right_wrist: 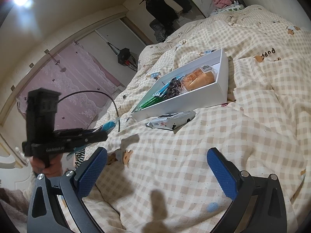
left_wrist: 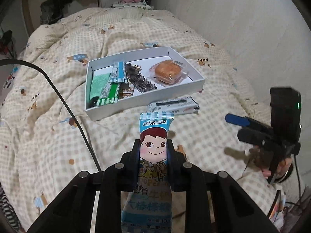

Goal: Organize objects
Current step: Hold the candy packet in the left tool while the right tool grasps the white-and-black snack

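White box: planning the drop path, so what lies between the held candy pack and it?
In the left wrist view, a black-and-white packet lies on the quilt between the candy pack and the white box.

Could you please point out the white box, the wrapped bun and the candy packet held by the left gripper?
white box (left_wrist: 147, 99), left wrist view, near side wall.
wrapped bun (left_wrist: 168, 70), left wrist view, top crust.
candy packet (left_wrist: 153, 145), left wrist view, printed face.

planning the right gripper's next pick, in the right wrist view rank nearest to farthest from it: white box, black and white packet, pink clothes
1. black and white packet, on the quilt ahead of the right gripper, before the box.
2. white box, just behind the packet.
3. pink clothes, far end of the bed, top of view.
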A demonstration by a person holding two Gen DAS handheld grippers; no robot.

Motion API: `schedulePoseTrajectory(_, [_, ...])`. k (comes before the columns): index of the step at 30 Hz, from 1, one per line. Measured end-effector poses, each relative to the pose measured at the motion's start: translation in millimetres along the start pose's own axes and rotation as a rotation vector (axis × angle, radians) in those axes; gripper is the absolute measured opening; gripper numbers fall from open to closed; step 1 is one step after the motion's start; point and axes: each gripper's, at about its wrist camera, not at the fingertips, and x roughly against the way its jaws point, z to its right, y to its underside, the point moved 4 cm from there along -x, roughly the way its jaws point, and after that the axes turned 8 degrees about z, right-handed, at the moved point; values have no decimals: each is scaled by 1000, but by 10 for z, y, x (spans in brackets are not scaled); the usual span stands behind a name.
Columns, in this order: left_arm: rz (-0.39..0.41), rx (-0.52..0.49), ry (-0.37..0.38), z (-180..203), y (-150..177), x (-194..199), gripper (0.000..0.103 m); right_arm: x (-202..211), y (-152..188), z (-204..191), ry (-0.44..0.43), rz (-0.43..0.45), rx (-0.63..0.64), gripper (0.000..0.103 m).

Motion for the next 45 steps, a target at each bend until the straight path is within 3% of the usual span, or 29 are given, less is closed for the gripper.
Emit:
schedulePoseTrajectory(5, [22,-30,-7,73,200,-202,27,0,-2,4,2,3,1,103])
schedulePoseTrajectory(7, [55,-13,81,63,252,-282,27,-13,1,3,6,-3,2,103])
schedulePoseTrajectory(11, [88,62,113,-40,315,-375,27,-44,5,-14,24,-24,15,103])
schedulePoseTrajectory(16, [115,36,41,9,350,-333,29,-124,21,-64,64,-86,54,103])
schedulePoseTrajectory(20, [137,51,50,-12,366,-308,29,-163,-58,-223,64,-140,143,103])
schedulePoseTrajectory(24, [204,156,111,-204,376,-191,29,-238,-246,-542,20,-208,310,103])
schedulePoseTrajectory(28, [224,215,33,-333,385,-135,29,-457,-453,-580,53,-284,422,103])
schedulePoseTrajectory(32, [231,214,0,-344,387,-124,29,-736,-564,-351,8,-407,348,103])
schedulePoseTrajectory(35, [215,229,17,-377,391,-170,29,-843,-586,-204,37,-429,325,103])
schedulePoseTrajectory(39, [212,232,24,-384,398,-180,29,-1059,-541,36,14,-500,204,103])
schedulePoseTrajectory(44, [206,237,29,-402,404,-199,29,-1209,-448,130,18,-519,233,103])
schedulePoseTrajectory(45, [203,239,31,-405,405,-206,29,-1216,-430,117,17,-515,247,95])
